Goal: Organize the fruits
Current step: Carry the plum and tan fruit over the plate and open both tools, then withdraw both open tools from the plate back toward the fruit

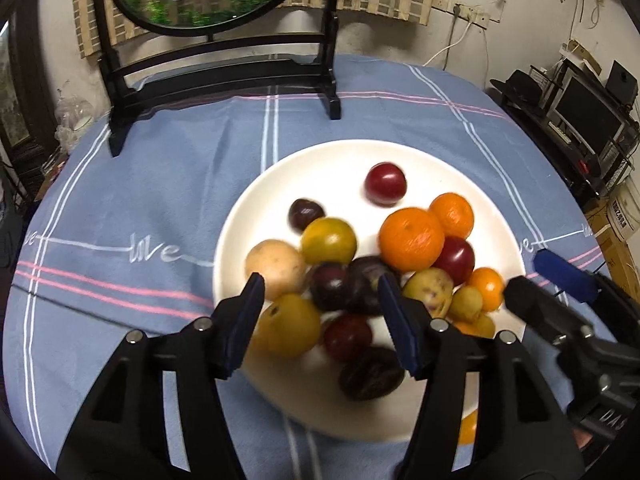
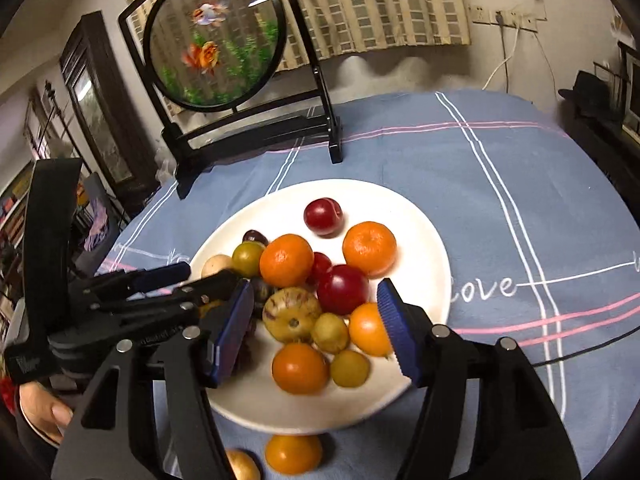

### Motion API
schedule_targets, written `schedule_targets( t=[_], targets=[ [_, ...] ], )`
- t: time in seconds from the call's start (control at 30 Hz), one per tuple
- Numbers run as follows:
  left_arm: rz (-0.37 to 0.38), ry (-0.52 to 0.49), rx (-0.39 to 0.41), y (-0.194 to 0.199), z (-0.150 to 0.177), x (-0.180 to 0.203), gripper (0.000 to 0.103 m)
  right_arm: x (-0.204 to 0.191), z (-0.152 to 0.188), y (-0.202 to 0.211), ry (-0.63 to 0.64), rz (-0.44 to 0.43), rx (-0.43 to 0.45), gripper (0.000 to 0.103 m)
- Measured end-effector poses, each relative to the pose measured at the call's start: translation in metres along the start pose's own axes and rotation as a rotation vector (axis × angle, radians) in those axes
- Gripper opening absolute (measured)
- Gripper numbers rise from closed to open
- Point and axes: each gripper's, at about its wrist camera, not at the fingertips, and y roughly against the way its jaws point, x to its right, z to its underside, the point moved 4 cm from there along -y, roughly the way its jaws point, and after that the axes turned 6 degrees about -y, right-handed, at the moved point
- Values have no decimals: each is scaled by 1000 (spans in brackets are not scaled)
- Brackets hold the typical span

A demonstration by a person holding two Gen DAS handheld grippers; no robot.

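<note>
Mostly done, I judge: the white plate (image 2: pixel 424 240) near the counter's middle holds nearly all the fruit, while an orange tomato (image 2: pixel 293 454) and a pale fruit (image 2: pixel 244 465) lie off its near rim. Both grippers, left gripper (image 1: pixel 320 320) and right gripper (image 2: pixel 316 324), hover with jaws apart, empty.

Round goldfish screen (image 2: pixel 215 42) on blue tablecloth (image 2: pixel 500 200); perhaps monitors (image 1: pixel 588 114) beyond.

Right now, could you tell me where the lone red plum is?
The red plum sits apart at the plate's far side, just behind the two oranges, in both views.
</note>
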Motion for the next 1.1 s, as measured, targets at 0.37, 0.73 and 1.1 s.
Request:
schedule_targets(
  t=[0.37,0.73,1.1],
  targets=[
    [-37,-13,40,37,47,-4,65,24,37,38,-35,65,6,65],
    [-33,-27,46,67,93,13,71,33,80,58,-39,96,-21,65],
    [-16,-69,30,79,121,37,74,29,111,79,-34,99,-27,67]
  ],
)
